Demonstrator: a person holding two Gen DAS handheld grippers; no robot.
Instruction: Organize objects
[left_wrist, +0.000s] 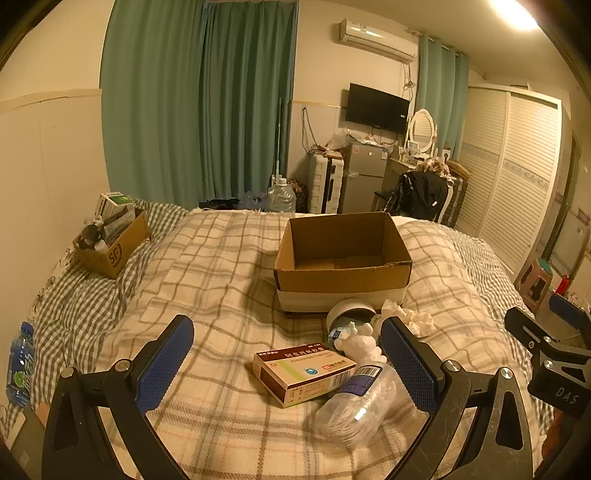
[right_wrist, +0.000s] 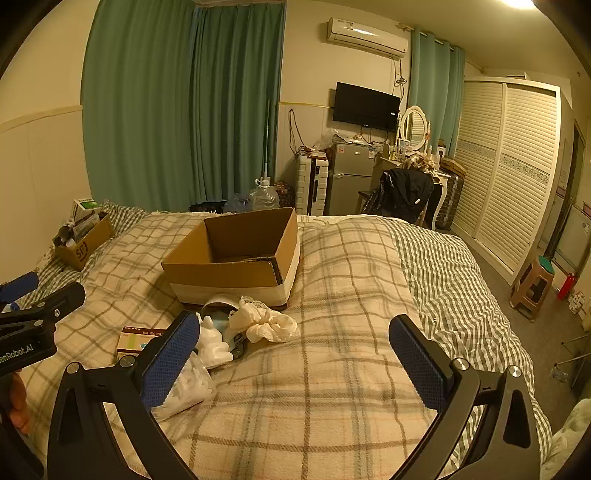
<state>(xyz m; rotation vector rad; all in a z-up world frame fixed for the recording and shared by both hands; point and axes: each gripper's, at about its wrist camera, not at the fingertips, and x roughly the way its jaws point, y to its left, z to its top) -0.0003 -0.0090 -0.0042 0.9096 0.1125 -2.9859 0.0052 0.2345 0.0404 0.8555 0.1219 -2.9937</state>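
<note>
An open, empty cardboard box (left_wrist: 343, 254) (right_wrist: 236, 254) stands on the plaid bed. In front of it lie a medicine box (left_wrist: 303, 373) (right_wrist: 138, 339), a clear bag of cotton swabs (left_wrist: 364, 402) (right_wrist: 188, 387), a white figurine (left_wrist: 360, 341) (right_wrist: 212, 341), a round white container on its side (left_wrist: 349, 310) (right_wrist: 221, 301) and crumpled white cloth (left_wrist: 408, 317) (right_wrist: 267, 321). My left gripper (left_wrist: 288, 365) is open, low over the bed with the medicine box and bag between its fingers. My right gripper (right_wrist: 295, 354) is open and empty, right of the pile.
A smaller cardboard box (left_wrist: 110, 240) (right_wrist: 83, 240) full of items sits at the bed's far left. A blue water bottle (left_wrist: 20, 365) lies at the left edge. Beyond the bed are curtains, a fridge (left_wrist: 364, 177), a chair and a wardrobe; a stool (right_wrist: 533, 284) stands right.
</note>
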